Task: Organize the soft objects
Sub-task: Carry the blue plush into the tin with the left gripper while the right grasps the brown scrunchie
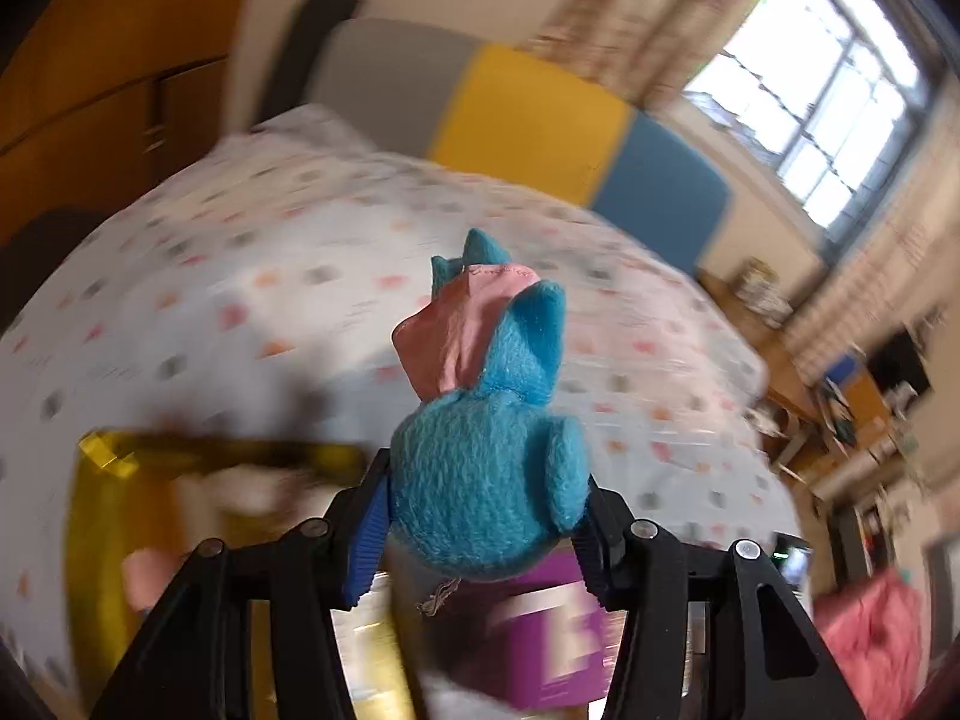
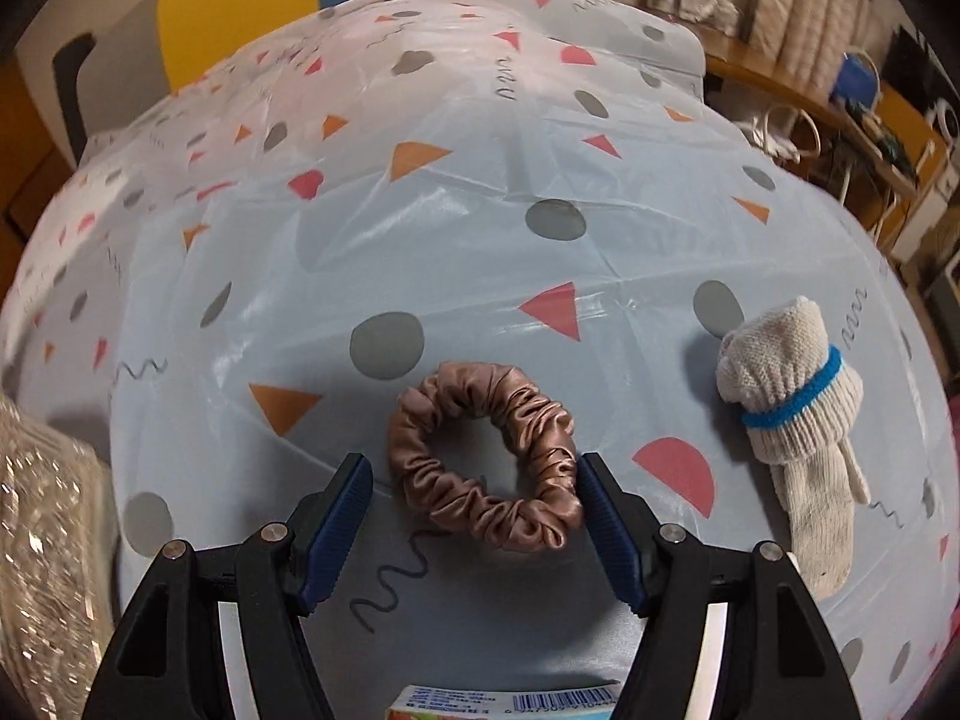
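Between your right gripper's (image 2: 474,531) spread, empty fingers the scrunchie (image 2: 483,456) lies flat on the tablecloth (image 2: 480,180), straight ahead with its far side touching one pad, while your left gripper (image 1: 480,531) clamps the blue plush (image 1: 486,480) above the yellow bin (image 1: 108,480).

- in the right wrist view a scrunchie (image 2: 486,456) lies on the tablecloth (image 2: 480,228), between the fingers of the right gripper (image 2: 474,480).
- a rolled sock (image 2: 792,420) lies to its right, apart from it.
- in the left wrist view a plush toy (image 1: 486,450) sits between the left gripper (image 1: 480,516) pads, above a box (image 1: 552,630).
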`<state>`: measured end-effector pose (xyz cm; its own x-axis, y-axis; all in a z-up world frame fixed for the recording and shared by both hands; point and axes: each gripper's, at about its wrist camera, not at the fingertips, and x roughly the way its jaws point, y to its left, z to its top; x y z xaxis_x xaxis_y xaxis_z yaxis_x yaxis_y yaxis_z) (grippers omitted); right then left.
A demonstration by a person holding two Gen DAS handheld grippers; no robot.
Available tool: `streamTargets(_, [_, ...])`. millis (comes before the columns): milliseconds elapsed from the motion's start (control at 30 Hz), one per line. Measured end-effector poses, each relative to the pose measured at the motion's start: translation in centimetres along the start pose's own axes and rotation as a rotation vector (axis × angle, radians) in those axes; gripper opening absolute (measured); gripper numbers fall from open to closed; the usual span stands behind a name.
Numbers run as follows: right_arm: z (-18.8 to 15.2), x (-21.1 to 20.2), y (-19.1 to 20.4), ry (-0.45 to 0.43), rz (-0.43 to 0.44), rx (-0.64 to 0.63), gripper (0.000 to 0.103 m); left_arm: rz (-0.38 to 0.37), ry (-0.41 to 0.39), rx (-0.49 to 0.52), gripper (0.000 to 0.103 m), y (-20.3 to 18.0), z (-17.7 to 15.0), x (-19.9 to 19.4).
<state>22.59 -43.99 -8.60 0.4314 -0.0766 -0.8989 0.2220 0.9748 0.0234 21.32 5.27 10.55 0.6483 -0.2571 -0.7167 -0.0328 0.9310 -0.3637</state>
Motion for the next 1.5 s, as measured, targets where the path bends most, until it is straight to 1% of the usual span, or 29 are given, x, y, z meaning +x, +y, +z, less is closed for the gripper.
streamTargets(33, [-0.1, 0.0, 0.2, -0.005, -0.012, -0.014, 0.070, 0.026, 0.005, -0.019, 0.054, 1.7, -0.5, -0.1])
streamTargets(133, [-0.3, -0.1, 0.2, -0.013, -0.021, -0.024, 0.063, 0.101, 0.028, -0.106, 0.054, 7.6, -2.7, -0.6])
streamTargets(167, [-0.3, -0.1, 0.2, -0.015, -0.023, -0.026, 0.061, 0.119, 0.029, -0.120, 0.054, 8.8, -3.2, -0.7])
streamTargets(233, [-0.5, -0.2, 0.3, -0.017, -0.028, -0.034, 0.061, 0.166, 0.033, -0.161, 0.054, 12.0, -4.6, -1.2])
streamTargets(333, [-0.7, -0.3, 0.5, -0.025, -0.040, -0.056, 0.061, 0.218, 0.043, -0.204, 0.054, 15.7, -6.4, -1.8])
streamTargets(433, [-0.9, -0.3, 0.5, -0.027, -0.039, -0.058, 0.061, 0.250, 0.056, -0.241, 0.054, 18.6, -7.2, -2.2])
streamTargets(533, [-0.9, -0.3, 0.5, -0.033, -0.039, -0.060, 0.061, 0.275, 0.066, -0.230, 0.055, 20.2, -7.1, -2.4])
streamTargets(600, [-1.0, -0.3, 0.6, -0.041, -0.042, -0.064, 0.061, 0.283, 0.082, -0.207, 0.057, 20.0, -6.8, -2.1])
streamTargets(667, [-1.1, -0.3, 0.7, -0.049, -0.046, -0.073, 0.061, 0.308, 0.096, -0.181, 0.060, 20.1, -6.3, -1.0])
streamTargets(700, [-1.1, -0.3, 0.7, -0.051, -0.047, -0.075, 0.061, 0.320, 0.108, -0.154, 0.060, 19.9, -6.3, -0.4])
streamTargets(733, [-1.1, -0.3, 0.7, -0.052, -0.047, -0.076, 0.061, 0.337, 0.120, -0.123, 0.062, 19.7, -6.3, 0.4])
streamTargets(800, [-1.1, -0.3, 0.7, -0.057, -0.046, -0.080, 0.061, 0.363, 0.127, -0.116, 0.063, 19.7, -6.3, 1.4])
streamTargets(833, [-1.2, -0.3, 0.8, -0.061, -0.047, -0.083, 0.061, 0.372, 0.126, -0.122, 0.065, 19.8, -6.4, 1.7])
streamTargets(867, [-1.2, -0.3, 0.8, -0.064, -0.048, -0.085, 0.061, 0.383, 0.125, -0.124, 0.072, 19.8, -6.4, 1.9])
streamTargets(933, [-1.2, -0.4, 0.8, -0.068, -0.050, -0.087, 0.061, 0.422, 0.096, -0.131, 0.080, 19.6, -6.7, 1.5])
streamTargets(1033, [-1.2, -0.4, 0.8, -0.071, -0.050, -0.086, 0.060, 0.451, 0.044, -0.131, 0.081, 19.1, -7.4, 0.1])
streamTargets(1100, [-1.1, -0.4, 0.8, -0.072, -0.045, -0.086, 0.053, 0.462, 0.015, -0.133, 0.081, 18.7, -8.1, -0.8])
streamTargets(1233, [-0.8, -0.5, 0.6, -0.075, -0.021, -0.078, 0.045, 0.440, -0.030, -0.117, 0.082, 16.8, -10.2, -2.7])
streamTargets(1300, [-0.8, -0.5, 0.5, -0.075, -0.015, -0.071, 0.037, 0.422, -0.042, -0.078, 0.082, 15.2, -11.3, -3.2])
streamTargets(1333, [-0.7, -0.6, 0.4, -0.074, -0.011, -0.064, 0.035, 0.419, -0.047, -0.061, 0.082, 14.5, -11.7, -3.4])
streamTargets(1433, [-0.7, -0.6, 0.4, -0.069, -0.003, -0.056, 0.029, 0.383, -0.056, -0.021, 0.082, 12.3, -13.1, -3.9])
streamTargets(1500, [-0.7, -0.6, 0.4, -0.065, 0.006, -0.058, 0.025, 0.360, -0.044, 0.006, 0.082, 10.8, -13.9, -3.8])
